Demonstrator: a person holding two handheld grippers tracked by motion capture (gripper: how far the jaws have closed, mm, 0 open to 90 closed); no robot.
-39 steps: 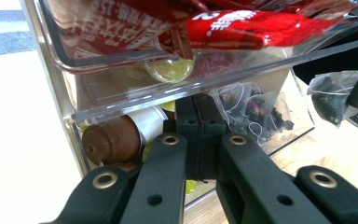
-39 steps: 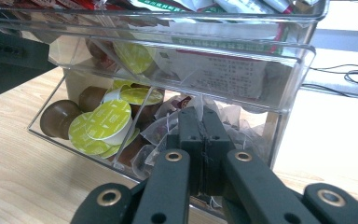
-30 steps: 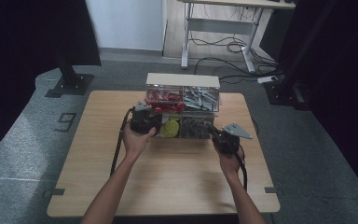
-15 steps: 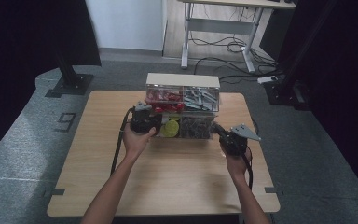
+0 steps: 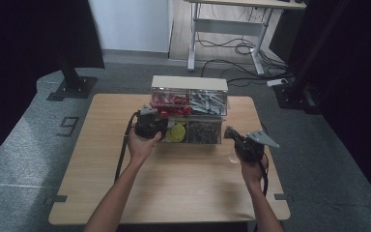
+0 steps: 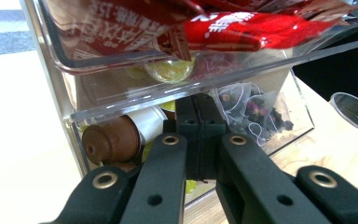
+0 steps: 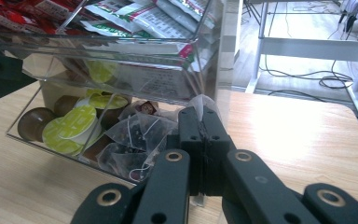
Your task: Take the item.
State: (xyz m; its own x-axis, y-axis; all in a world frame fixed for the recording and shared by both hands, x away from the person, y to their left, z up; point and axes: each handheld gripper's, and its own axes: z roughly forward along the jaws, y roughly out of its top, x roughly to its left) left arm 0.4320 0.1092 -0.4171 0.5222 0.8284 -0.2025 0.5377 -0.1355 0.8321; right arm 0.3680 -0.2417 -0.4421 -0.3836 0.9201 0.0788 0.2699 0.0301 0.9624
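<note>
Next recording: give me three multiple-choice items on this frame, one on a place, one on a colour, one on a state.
1. Where in the clear organizer do the red packets lie?
A upper tier
B lower tier
C outside it

2. What colour are the lids of the coffee capsules?
A blue
B light green
C red

3. How do the jaws of the left gripper stand?
A wide open
B shut, nothing between them
C shut on a capsule

Key: A, they fill the top tray; B, pale green foils show below; B, the pads meet with nothing between them.
</note>
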